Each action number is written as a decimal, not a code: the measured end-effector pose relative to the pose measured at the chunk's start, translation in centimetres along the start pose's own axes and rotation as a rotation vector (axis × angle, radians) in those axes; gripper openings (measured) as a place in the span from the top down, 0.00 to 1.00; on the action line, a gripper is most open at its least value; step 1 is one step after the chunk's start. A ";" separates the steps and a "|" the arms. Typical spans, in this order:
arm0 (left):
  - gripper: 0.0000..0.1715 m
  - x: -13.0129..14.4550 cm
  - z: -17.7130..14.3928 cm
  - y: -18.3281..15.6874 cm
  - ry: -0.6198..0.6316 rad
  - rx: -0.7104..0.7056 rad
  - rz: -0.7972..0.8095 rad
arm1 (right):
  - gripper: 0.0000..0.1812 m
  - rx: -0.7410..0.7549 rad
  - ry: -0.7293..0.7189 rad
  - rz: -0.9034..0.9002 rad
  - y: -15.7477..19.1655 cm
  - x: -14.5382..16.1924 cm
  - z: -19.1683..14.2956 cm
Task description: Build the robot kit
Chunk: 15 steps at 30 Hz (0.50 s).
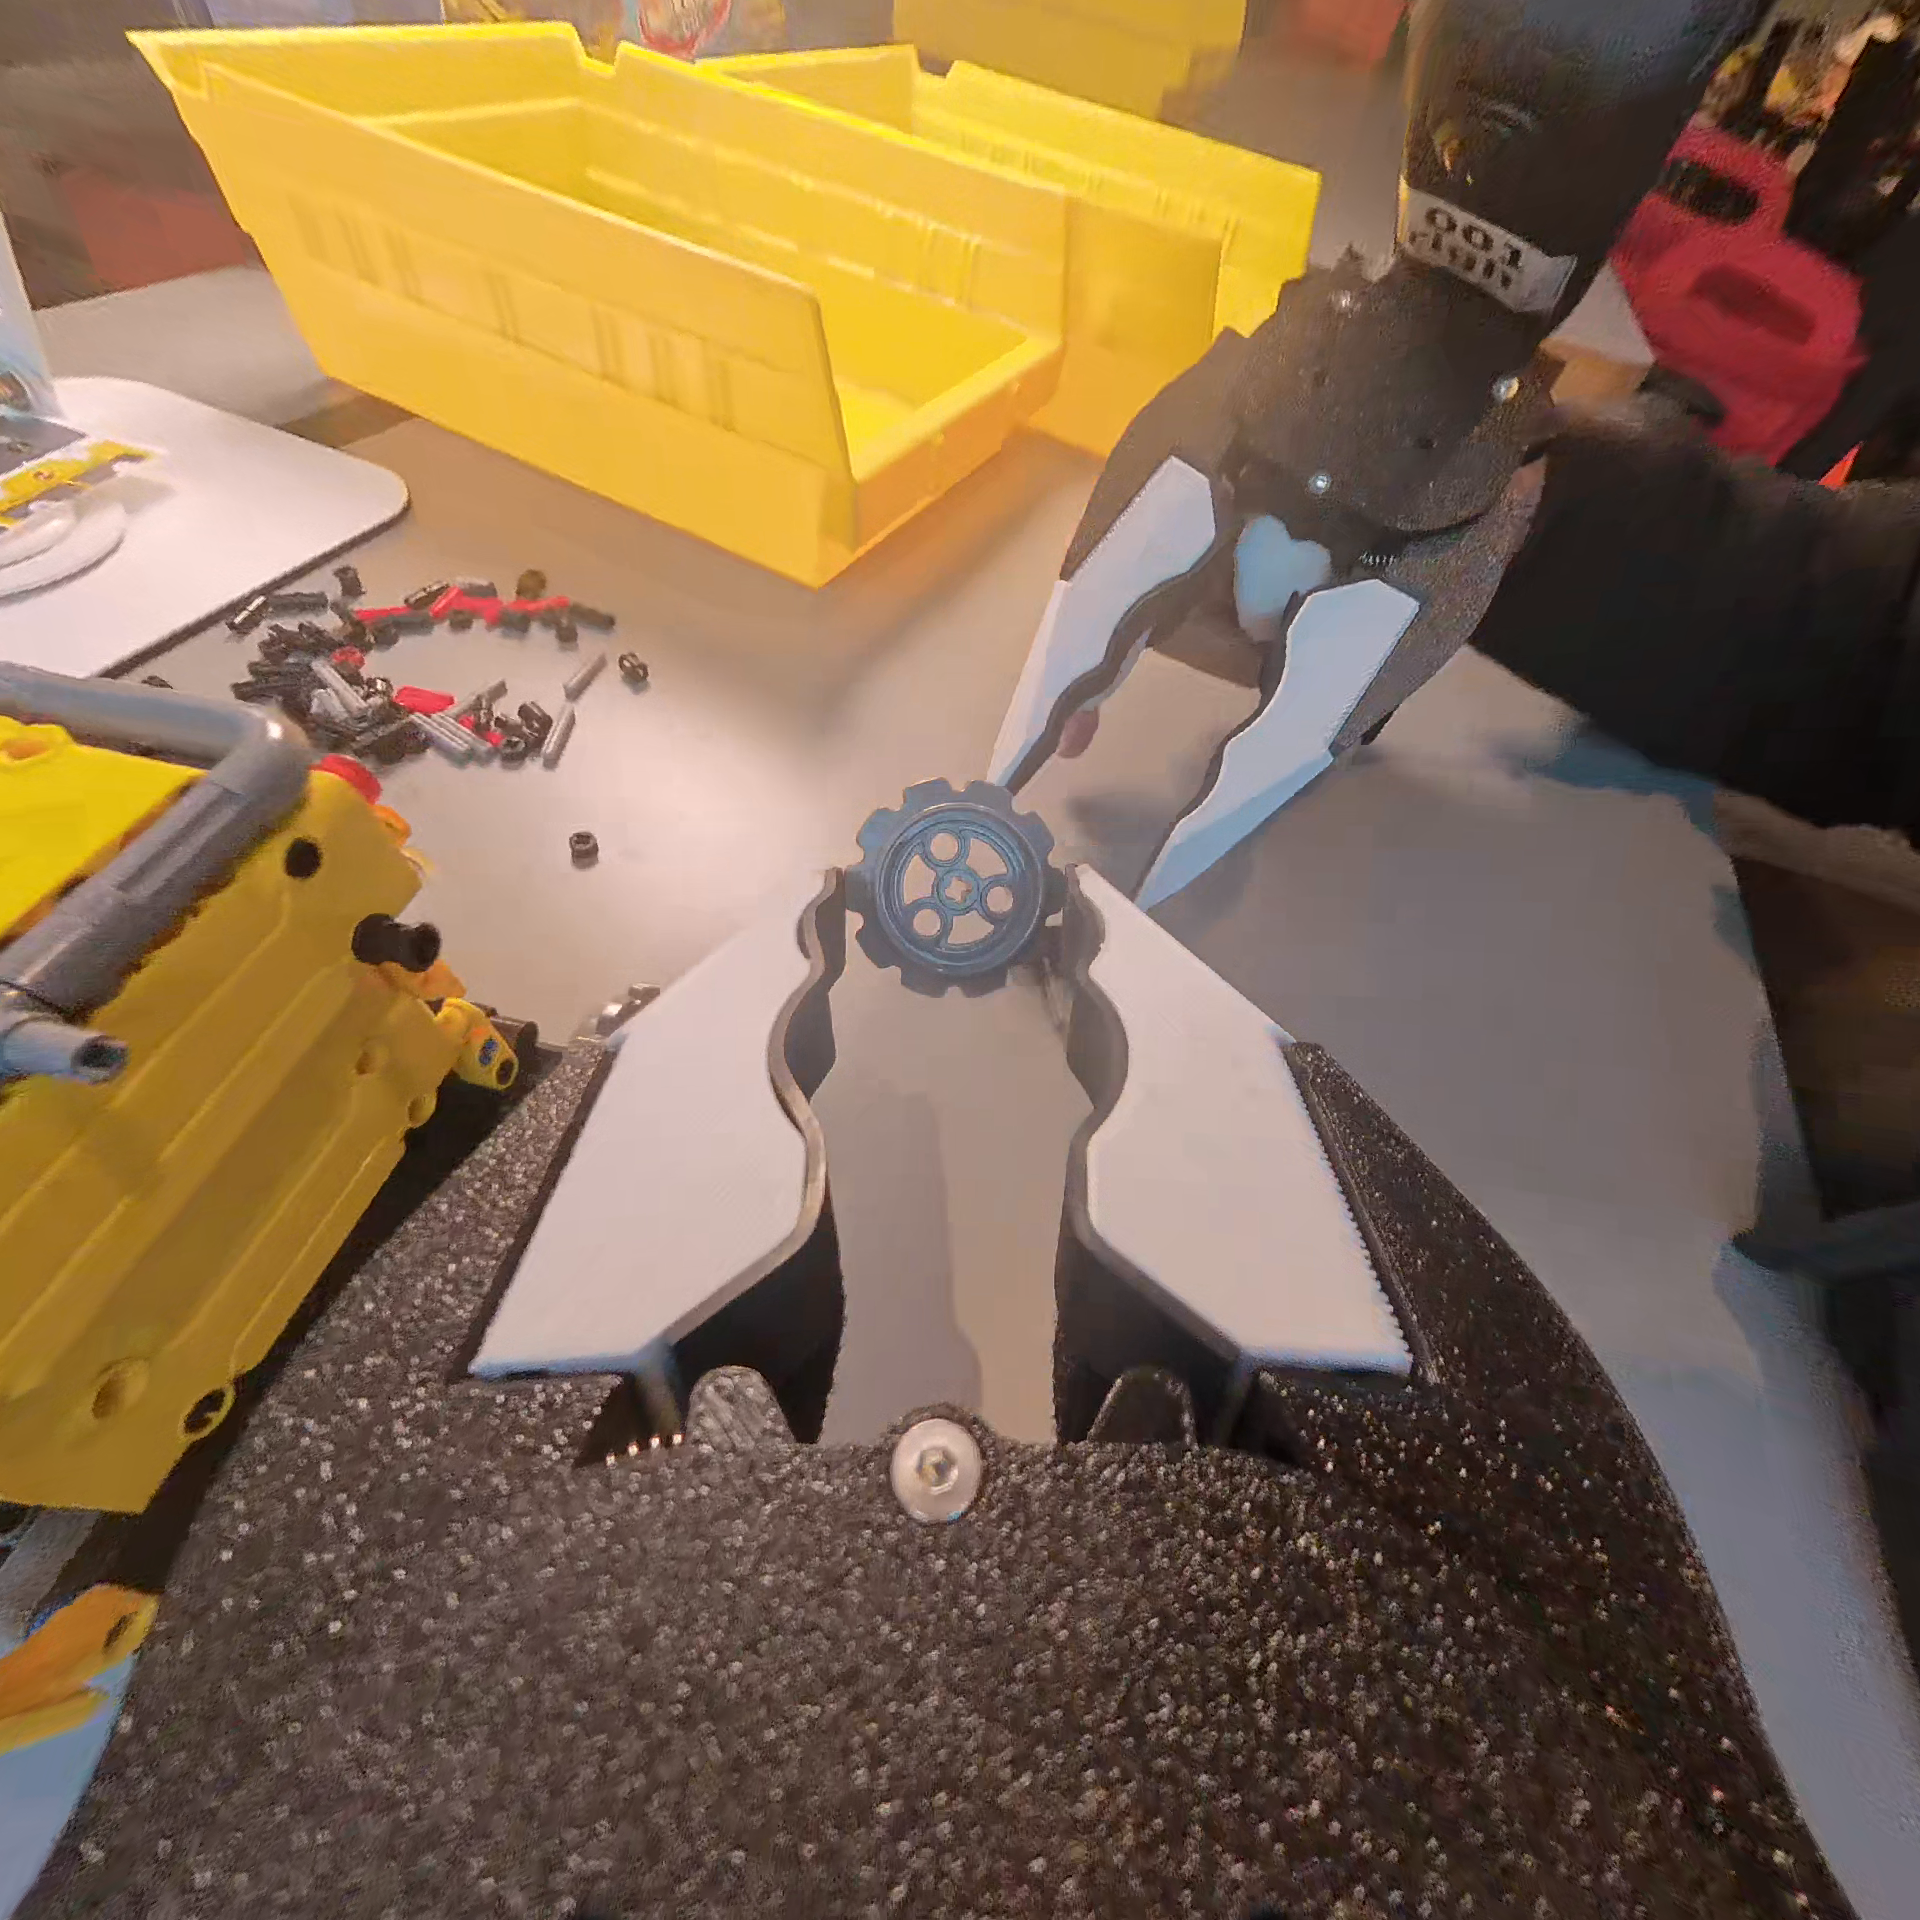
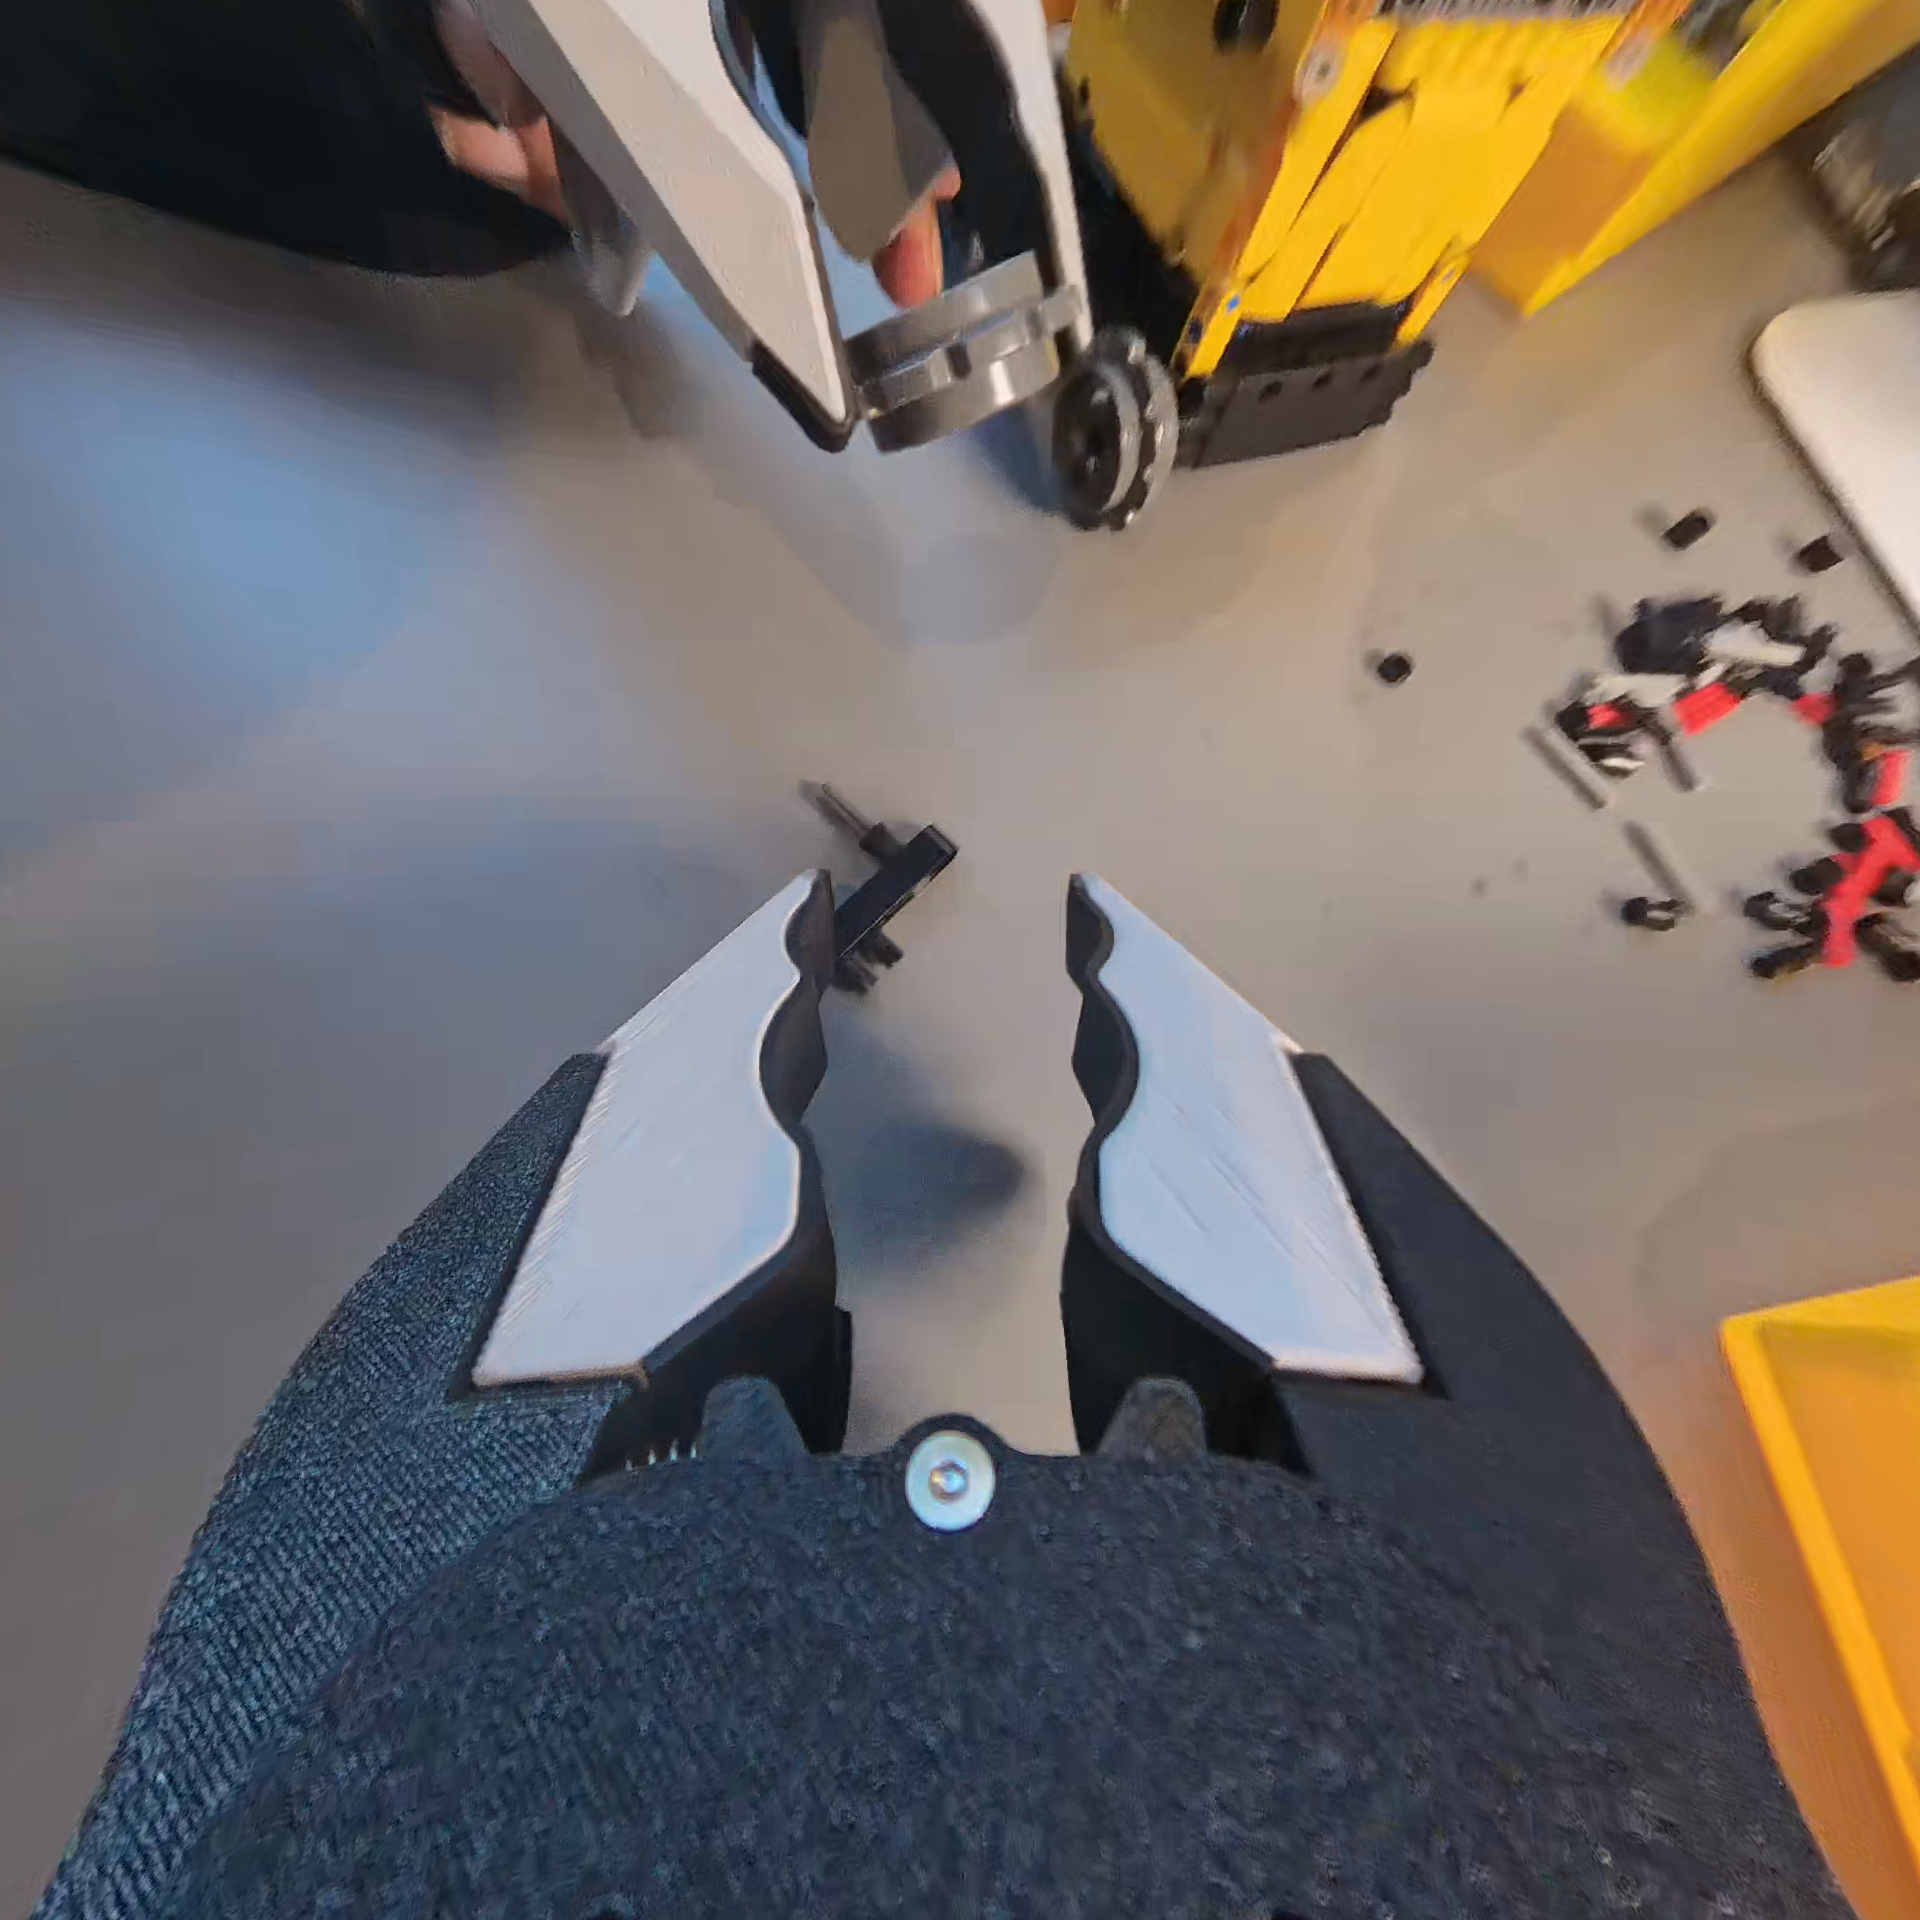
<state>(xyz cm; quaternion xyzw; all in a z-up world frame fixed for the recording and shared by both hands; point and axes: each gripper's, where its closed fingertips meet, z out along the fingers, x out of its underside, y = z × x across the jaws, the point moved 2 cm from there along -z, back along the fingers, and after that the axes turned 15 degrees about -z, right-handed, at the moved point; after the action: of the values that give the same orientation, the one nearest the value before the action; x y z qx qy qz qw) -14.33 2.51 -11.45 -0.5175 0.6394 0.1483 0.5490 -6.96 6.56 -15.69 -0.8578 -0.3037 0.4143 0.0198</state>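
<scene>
Left wrist view, nearest first: the left gripper [image 1: 951, 914] is clamped on a dark toothed wheel [image 1: 951, 906], its face turned to the camera and one fingertip on each side of the rim, at the centre of the frame and held above the grey counter [image 1: 1403, 1039]. The wheel looks like hard, light plastic; the notched rim should give the fingertips purchase, and across the rim, as it is held, looks the sound place to take it, since the spoked face with its small holes offers little to pinch. At 9 o'clock sits a yellow brick-built vehicle [image 1: 187, 1091] with a grey pipe over it, probably stiff but liable to shed parts if squeezed. At 10 o'clock lies a scatter of small black and red pins [image 1: 416, 675], light and likely to roll. At 1 o'clock the right gripper [image 1: 1081, 842] hangs with its fingers apart, one tip just beside the wheel. Farthest, at 12 o'clock, stand yellow bins [image 1: 644, 312].

In the right wrist view the right gripper's fingers are apart, holding nothing; a small black pin-and-beam piece [image 2: 894, 894] lies just beside its left fingertip. At 12 o'clock, well beyond, the left gripper grips the wheel edge-on.
</scene>
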 end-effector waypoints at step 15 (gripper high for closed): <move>0.77 0.5 0.2 -0.5 0.027 0.003 0.032 | 0.95 -0.103 0.180 0.085 0.9 0.6 1.8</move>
<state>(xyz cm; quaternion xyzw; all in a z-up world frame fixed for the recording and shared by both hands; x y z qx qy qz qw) -13.71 2.16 -11.76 -0.5082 0.6552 0.1491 0.5388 -7.55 5.75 -17.55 -0.9035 -0.2850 0.3198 -0.0148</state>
